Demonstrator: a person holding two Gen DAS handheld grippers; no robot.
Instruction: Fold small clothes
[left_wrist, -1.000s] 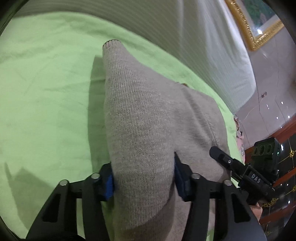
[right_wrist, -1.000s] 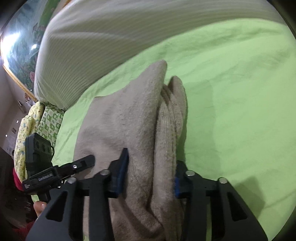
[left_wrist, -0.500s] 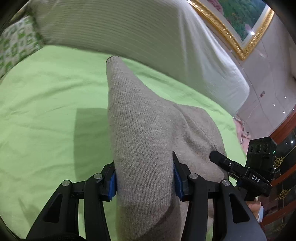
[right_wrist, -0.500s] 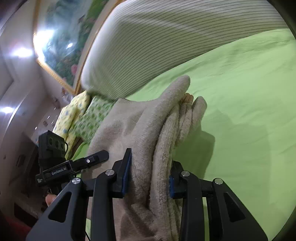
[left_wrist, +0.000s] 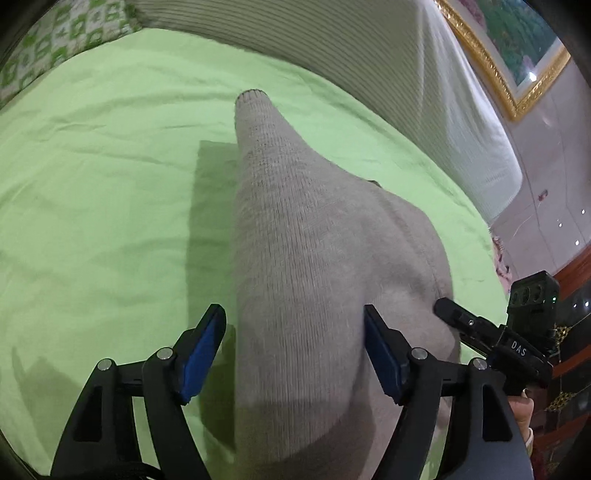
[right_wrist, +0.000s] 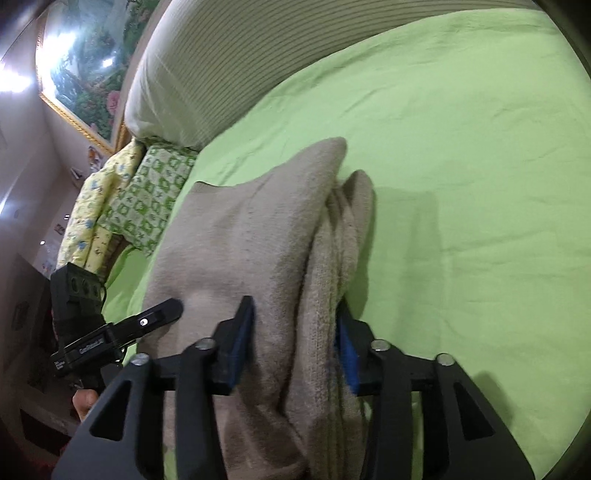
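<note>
Here, one beige knitted garment (left_wrist: 314, 258) is seen folded on the green bed sheet (left_wrist: 92, 184), between two sets of tongs. The left tongs (left_wrist: 291, 350) are opening, their left pad clear of the knit; the right tongs (right_wrist: 295, 343) are opening too, fabric still against both pads.

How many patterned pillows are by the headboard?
2: a green-and-white pillow beside the striped bolster, and a yellow pillow just beyond it. More may be hidden.
</note>
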